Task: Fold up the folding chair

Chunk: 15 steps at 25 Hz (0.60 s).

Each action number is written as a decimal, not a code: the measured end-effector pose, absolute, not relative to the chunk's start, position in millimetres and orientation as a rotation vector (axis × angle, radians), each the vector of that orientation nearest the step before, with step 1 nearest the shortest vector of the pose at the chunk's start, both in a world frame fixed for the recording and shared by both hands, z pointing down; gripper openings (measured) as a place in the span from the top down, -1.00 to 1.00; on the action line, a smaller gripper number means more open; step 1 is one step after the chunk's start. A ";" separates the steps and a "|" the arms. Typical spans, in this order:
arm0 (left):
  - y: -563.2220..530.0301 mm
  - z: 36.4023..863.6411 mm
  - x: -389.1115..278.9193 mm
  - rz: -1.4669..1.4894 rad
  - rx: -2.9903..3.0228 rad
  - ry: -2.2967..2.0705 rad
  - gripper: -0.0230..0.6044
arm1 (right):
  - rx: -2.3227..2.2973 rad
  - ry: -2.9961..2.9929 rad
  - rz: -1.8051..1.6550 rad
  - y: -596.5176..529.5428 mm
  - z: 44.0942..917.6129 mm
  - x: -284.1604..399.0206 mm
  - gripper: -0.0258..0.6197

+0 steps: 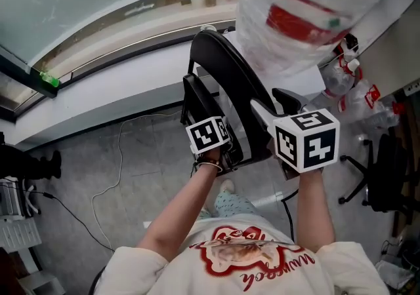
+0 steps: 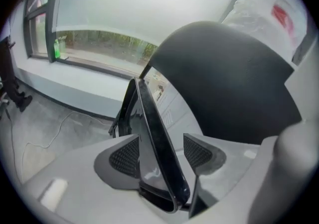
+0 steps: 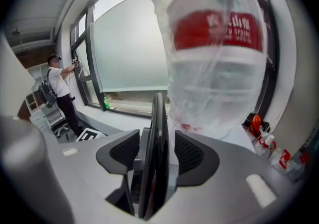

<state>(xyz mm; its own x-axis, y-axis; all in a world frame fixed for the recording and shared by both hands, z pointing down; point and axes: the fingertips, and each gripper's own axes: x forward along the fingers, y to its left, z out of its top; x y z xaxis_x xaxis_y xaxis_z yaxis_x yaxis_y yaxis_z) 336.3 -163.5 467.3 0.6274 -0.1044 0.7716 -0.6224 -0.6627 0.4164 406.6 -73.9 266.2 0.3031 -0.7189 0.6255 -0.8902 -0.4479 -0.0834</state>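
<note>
The black folding chair with its glossy curved plastic shell (image 1: 223, 74) stands between the person's two arms, in front of the chest and above the grey floor (image 1: 131, 176). Whether its feet touch that floor cannot be seen.

From above it shows as a narrow, upright profile, with the rounded back and the panel behind it drawn close together and no seat spread flat. By that showing, the folding itself looks mostly done.

The left tool (image 2: 162, 154) is clamped on the chair's slanting shiny edge, which runs through its jaws. One ribbed pad (image 2: 125, 156) lies against the panel, and the lower part of the edge meets the other side. In the left gripper view a second dark frame member parts from this edge by a thin wedge higher up, so the halves may not be fully flat against each other.

The right tool (image 3: 157, 153) grips the chair too. Seen edge-on there, the shell is a slim black blade standing straight between the two pads, with a grey part of the frame close behind it.

A large clear water bottle with a red label, wrapped in thin plastic film (image 1: 308, 12), stands just beside the chair on the right, very near the right tool. A black office chair (image 1: 384, 169) stands farther right.

What appears left is to press the last wedge shut and put the folded chair away. The crowding bottle is the thing to keep clear of.
</note>
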 end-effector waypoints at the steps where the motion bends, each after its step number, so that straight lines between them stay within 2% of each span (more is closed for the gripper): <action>1: -165.9 454.0 332.3 0.935 2.205 -0.568 0.01 | 2.327 -1.413 0.818 -68.6 257.7 405.8 0.21; 4: -165.0 411.4 316.5 0.837 2.316 -0.531 0.08 | 2.377 -1.269 0.666 -51.9 239.9 392.5 0.61; 6: -159.2 382.5 302.7 0.785 2.381 -0.477 0.11 | 2.384 -1.233 0.635 -45.8 235.4 373.9 0.78; 7: -156.0 368.2 294.6 0.764 2.419 -0.450 0.14 | 2.388 -1.234 0.634 -44.5 234.1 363.0 0.82; 8: -153.1 354.6 285.8 0.740 2.462 -0.426 0.28 | 2.393 -1.238 0.633 -44.0 233.0 351.8 0.84; 10: -148.6 331.0 267.2 0.679 2.548 -0.395 0.90 | 2.403 -1.245 0.618 -43.7 230.6 329.7 0.84; 15: -138.8 275.4 221.8 0.423 2.743 -0.320 0.93 | 2.469 -1.385 0.516 -51.9 227.1 265.1 0.84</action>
